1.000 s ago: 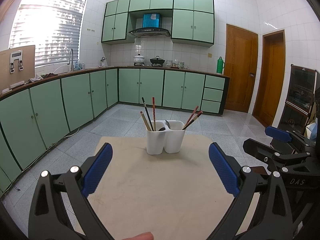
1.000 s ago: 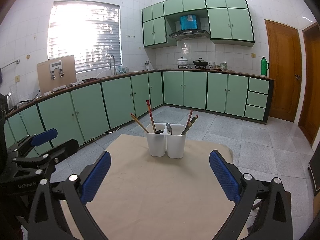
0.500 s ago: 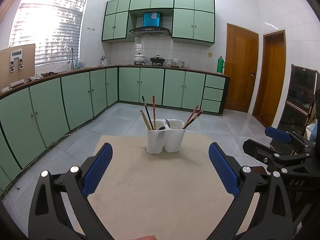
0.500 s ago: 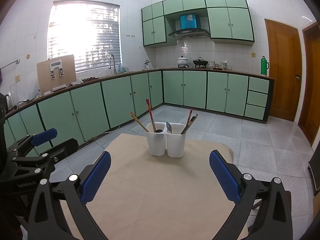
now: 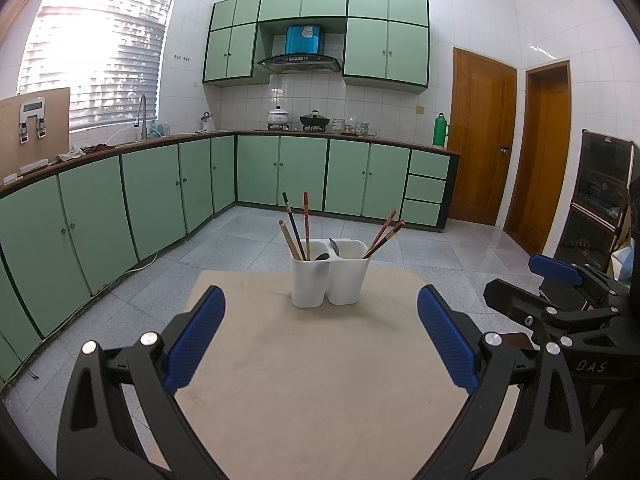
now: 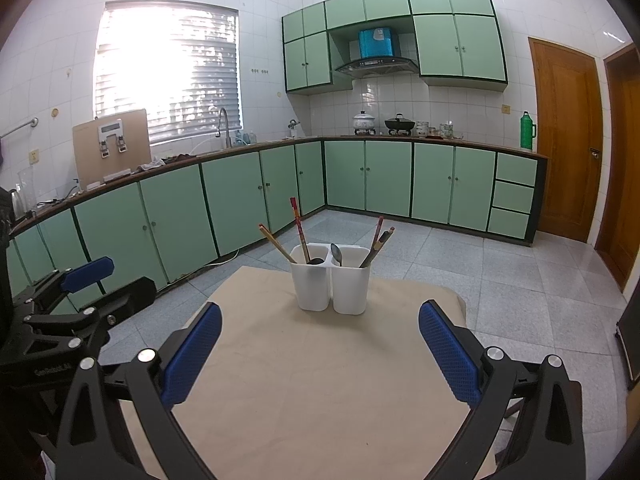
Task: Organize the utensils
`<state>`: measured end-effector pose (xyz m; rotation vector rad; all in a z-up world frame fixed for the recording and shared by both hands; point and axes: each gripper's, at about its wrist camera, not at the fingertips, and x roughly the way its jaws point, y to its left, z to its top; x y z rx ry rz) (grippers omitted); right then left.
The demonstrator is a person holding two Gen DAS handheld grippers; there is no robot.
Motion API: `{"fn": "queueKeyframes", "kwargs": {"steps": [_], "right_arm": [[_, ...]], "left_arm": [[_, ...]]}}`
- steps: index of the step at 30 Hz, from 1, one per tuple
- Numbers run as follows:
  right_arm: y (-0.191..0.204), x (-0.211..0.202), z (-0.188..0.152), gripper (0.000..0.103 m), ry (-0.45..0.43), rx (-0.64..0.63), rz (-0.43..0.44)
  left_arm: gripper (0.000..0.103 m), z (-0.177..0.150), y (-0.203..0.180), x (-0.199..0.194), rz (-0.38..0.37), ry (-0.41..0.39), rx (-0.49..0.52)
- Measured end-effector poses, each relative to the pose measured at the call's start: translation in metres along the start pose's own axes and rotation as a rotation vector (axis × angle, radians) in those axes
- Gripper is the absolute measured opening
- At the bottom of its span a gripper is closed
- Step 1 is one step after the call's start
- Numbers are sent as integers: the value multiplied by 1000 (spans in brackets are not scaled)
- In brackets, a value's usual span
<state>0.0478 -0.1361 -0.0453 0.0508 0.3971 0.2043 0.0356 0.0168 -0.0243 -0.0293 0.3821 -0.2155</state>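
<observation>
A white two-compartment utensil holder (image 5: 329,276) (image 6: 330,283) stands near the far edge of a beige-covered table (image 5: 320,380) (image 6: 320,380). Chopsticks (image 5: 298,226) lean in its left cup beside a dark spoon (image 5: 321,257). A metal spoon (image 5: 334,246) and more chopsticks (image 5: 385,232) stand in the right cup. My left gripper (image 5: 322,334) is open and empty, well short of the holder. My right gripper (image 6: 320,336) is open and empty too, at a similar distance. Each gripper shows at the side of the other's view (image 5: 568,300) (image 6: 68,304).
Green kitchen cabinets (image 5: 160,196) run along the left and back walls under a counter with pots (image 5: 312,119). Two wooden doors (image 5: 480,140) are at the right. A dark glass-front cabinet (image 5: 600,200) stands at the far right. Grey tiled floor (image 6: 500,272) surrounds the table.
A fingertip at the bottom edge of the left wrist view has gone out of sight. The grippers and the holder stay where they were.
</observation>
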Motion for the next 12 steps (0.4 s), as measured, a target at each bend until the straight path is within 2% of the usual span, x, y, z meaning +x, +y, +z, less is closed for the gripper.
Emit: {"fn": "queueKeyframes", "kwargs": {"steps": [12], "right_arm": [[-2,0,-1,97,4,2,-2]], "left_arm": [[94,0,-2,2,3,9,-1]]}}
